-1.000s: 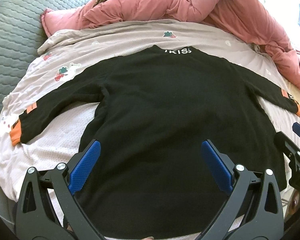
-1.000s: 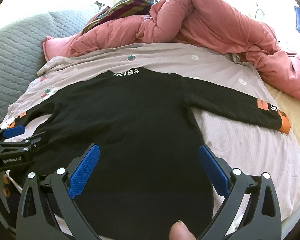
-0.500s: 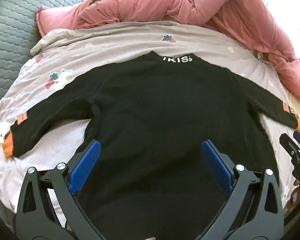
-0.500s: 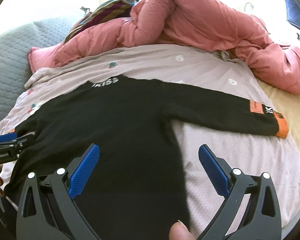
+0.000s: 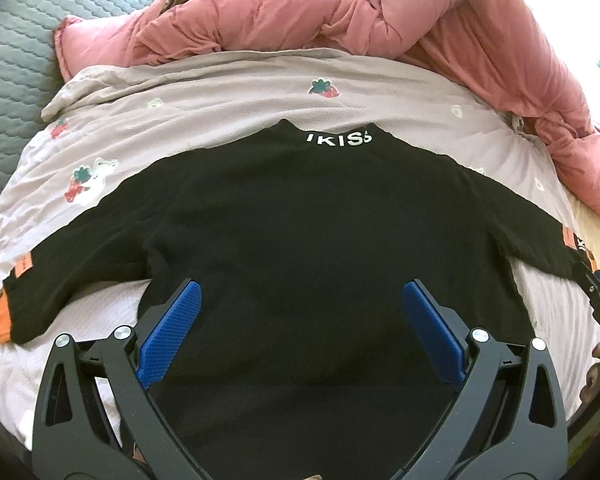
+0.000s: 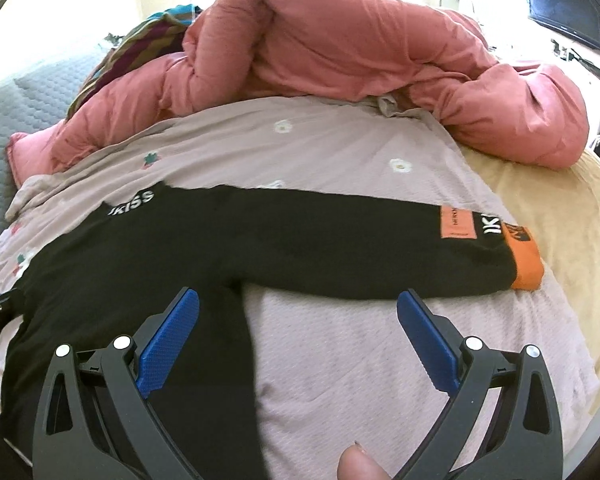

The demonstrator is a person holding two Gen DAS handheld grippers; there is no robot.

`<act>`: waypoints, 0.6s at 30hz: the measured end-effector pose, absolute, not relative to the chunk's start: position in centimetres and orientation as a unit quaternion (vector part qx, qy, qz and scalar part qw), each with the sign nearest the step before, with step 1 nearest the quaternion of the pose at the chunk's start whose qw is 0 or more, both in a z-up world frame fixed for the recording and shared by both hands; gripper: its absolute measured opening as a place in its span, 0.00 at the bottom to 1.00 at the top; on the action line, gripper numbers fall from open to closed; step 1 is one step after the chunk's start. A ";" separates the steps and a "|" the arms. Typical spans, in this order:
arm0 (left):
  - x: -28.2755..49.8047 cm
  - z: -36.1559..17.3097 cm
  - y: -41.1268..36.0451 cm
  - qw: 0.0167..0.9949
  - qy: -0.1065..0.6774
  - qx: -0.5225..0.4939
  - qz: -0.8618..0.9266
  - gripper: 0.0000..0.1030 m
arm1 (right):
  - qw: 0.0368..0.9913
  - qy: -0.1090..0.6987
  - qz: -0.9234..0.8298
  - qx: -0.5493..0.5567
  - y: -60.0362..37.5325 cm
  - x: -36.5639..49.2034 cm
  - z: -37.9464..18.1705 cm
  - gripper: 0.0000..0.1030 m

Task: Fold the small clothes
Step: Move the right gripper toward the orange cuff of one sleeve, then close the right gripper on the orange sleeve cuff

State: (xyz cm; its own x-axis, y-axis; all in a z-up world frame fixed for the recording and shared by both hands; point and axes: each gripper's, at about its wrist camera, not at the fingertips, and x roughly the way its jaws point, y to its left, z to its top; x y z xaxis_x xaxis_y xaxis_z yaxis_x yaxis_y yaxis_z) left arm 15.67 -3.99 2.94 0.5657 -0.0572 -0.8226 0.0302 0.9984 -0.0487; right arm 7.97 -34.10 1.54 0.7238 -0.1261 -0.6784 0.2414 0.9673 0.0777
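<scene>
A small black long-sleeved top (image 5: 308, 232) with white "IKISS" lettering at the collar lies flat on the bed, both sleeves spread out, orange cuffs at the ends. My left gripper (image 5: 300, 312) is open and empty above the top's lower body. My right gripper (image 6: 298, 320) is open and empty over the pink sheet, just in front of the right sleeve (image 6: 360, 248), whose orange cuff (image 6: 526, 264) lies to the right. The top's body (image 6: 148, 280) lies left in the right wrist view.
A light pink sheet (image 5: 220, 92) with strawberry prints covers the bed. A bunched salmon-pink duvet (image 6: 340, 56) lies along the far side. A grey quilted cover (image 5: 8, 64) is at the left. A yellow sheet (image 6: 560, 216) lies at the right.
My right gripper has moved right, from over the top's body to in front of the right sleeve. My left gripper has drifted slightly forward over the body. Both stayed open.
</scene>
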 end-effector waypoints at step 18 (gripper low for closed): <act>20.5 2.2 -5.4 0.885 0.465 -0.005 -0.019 0.92 | 0.902 0.365 -0.201 0.110 -45.3 8.3 0.4 0.96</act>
